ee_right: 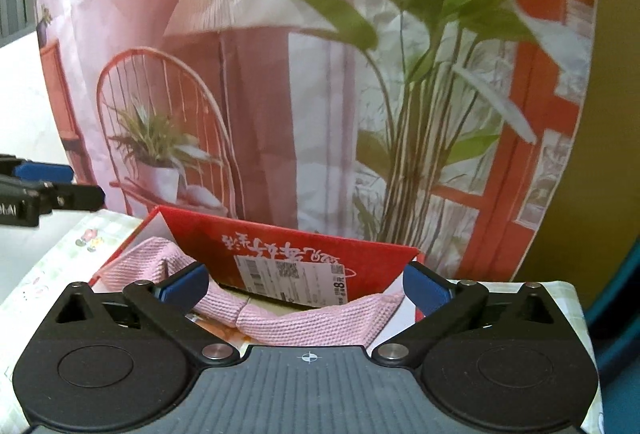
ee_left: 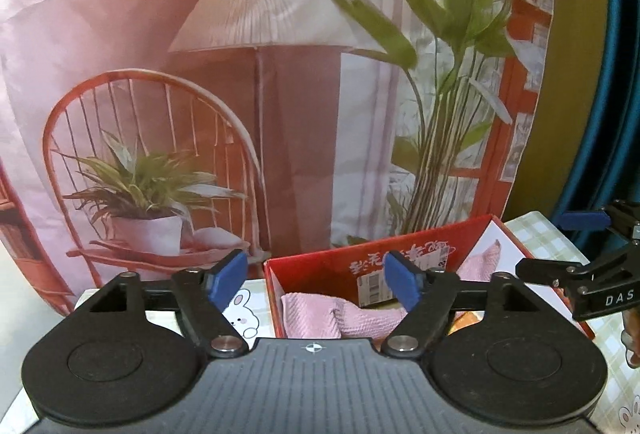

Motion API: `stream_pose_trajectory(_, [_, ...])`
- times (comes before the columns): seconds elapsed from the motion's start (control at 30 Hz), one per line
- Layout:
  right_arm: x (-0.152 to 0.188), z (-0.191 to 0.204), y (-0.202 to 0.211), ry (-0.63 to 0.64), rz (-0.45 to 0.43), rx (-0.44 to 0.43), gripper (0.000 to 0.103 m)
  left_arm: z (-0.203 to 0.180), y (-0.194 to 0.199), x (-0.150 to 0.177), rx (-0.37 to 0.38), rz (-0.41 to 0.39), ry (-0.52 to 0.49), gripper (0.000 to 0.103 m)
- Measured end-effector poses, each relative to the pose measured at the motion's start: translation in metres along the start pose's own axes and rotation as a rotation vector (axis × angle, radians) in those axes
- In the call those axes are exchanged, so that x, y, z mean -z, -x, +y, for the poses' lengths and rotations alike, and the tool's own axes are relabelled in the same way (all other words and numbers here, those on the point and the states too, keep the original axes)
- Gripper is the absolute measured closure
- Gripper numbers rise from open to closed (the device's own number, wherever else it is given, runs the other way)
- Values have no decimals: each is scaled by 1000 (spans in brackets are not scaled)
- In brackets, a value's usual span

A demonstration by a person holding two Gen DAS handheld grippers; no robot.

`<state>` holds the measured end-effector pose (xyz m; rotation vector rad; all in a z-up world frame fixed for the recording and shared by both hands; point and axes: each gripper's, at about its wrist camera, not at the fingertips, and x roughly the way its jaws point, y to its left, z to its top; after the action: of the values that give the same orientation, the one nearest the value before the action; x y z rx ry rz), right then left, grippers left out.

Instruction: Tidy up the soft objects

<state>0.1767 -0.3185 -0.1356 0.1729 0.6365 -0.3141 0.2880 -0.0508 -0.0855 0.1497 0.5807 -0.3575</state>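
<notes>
- Left wrist view: the left gripper (ee_left: 318, 278) has its blue fingers (ee_left: 228, 276) spread wide, with nothing held between them.
- Just ahead of and between the fingers stands an open red box (ee_left: 320, 266) on the desk (ee_left: 560, 246).
- A pink cloth (ee_left: 344, 320) lies crumpled inside the box, low between the fingers; another pink fold (ee_left: 486, 260) leans against the box's far inner wall, beyond the right finger.
- The right gripper (ee_left: 580, 246) shows at the right edge, beside the box.
- Behind everything hangs a printed backdrop (ee_left: 240, 74).
- Right wrist view: the right gripper (ee_right: 306, 284) is likewise wide open, gripping nothing.
- The cloth (ee_right: 304, 322) sags across the box (ee_right: 304, 246) between the fingers (ee_right: 426, 292), its left end close against the left finger; whether they touch I cannot tell.
- The left gripper (ee_right: 52, 190) shows at the left edge, well off from the box.
</notes>
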Motion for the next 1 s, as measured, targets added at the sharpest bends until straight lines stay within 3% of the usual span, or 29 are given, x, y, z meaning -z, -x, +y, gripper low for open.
stream_pose_trajectory(0.2, [10,-1,24,-70,-38,5,0,-13,19,13,-8,9,-27,4])
stream_pose_trajectory(0.3, [20,-2,34,-93,-41,-9,0,-17,33,22,-7,-3,1,0])
stream_pose_trajectory(0.47, [42,-3,53,-133,-39,-40,0,-23,50,42,-10,14,38,0])
stream_pose_trajectory(0.7, [78,2,75,-160,-22,-107,0,-32,72,79,-36,30,-32,0])
stream_pose_trajectory(1.0, [123,21,83,-106,83,-116,0,-27,73,129,45,135,43,2])
